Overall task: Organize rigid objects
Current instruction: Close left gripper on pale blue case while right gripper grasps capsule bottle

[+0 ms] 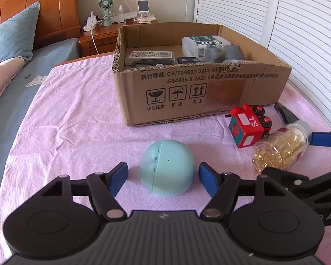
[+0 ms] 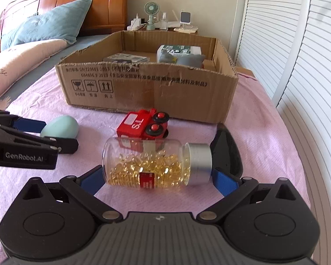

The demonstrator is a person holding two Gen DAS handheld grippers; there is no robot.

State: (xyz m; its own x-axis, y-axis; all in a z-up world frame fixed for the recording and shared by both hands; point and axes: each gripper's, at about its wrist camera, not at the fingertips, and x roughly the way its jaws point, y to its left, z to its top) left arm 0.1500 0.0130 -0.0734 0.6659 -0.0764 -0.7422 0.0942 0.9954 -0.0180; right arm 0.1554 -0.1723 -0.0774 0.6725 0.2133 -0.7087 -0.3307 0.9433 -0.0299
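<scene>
The cardboard box (image 1: 200, 92) on the pink cloth (image 1: 72, 132) already holds several things: a white labelled bottle (image 1: 200, 44), a grey soft-looking piece (image 1: 222, 53) and some flat packs (image 1: 149, 56) along its left side. So part of the sorting looks done.

Three things are still outside, all in front of the box. The pale blue ball (image 1: 167, 167) lies nearest me, between the fingers of the left gripper (image 1: 163, 176), whose jaws stand released with a gap on each side. The red toy train (image 2: 143, 125) lies tipped over just before the box's front wall. The capsule bottle (image 2: 152, 165) lies on its side touching the train, with the right gripper (image 2: 156, 181) around it, jaws at base and cap; whether they press I cannot tell.

I judge three placements remain.
</scene>
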